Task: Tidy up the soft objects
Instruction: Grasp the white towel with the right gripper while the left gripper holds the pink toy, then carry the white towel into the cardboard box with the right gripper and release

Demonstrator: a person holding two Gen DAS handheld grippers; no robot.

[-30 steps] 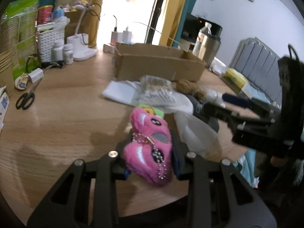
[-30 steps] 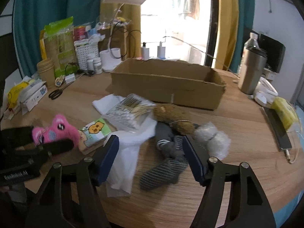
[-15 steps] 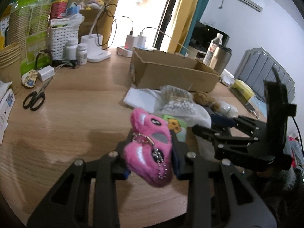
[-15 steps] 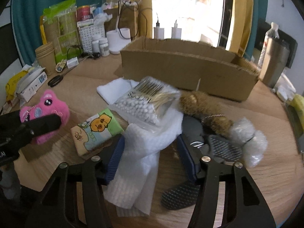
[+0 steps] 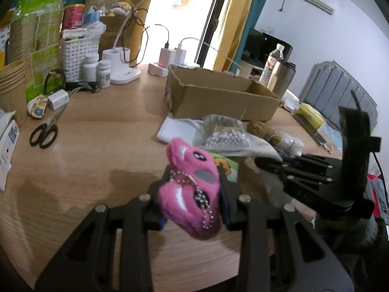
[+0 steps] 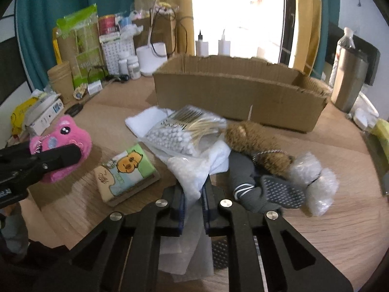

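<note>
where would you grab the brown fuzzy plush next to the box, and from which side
Grip the brown plush across its narrow width near the upper-left end, coming from above. It lies long and slanted in front of the cardboard box; that end looks bare, while the lower end carries a bead chain and butts against the bubble wrap and grey sock. This is a judgement.

The inside of the cardboard box point(image 6: 233, 92) is hidden behind its near wall. The left hand-held gripper point(image 5: 192, 194) covers the sides of the pink plush toy point(image 5: 190, 189). The white cloth point(image 6: 194, 177) disappears between the right hand-held gripper point(image 6: 193, 194) fingers. Labels on the pill bottles point(image 5: 97, 70) are too small to read.
</note>
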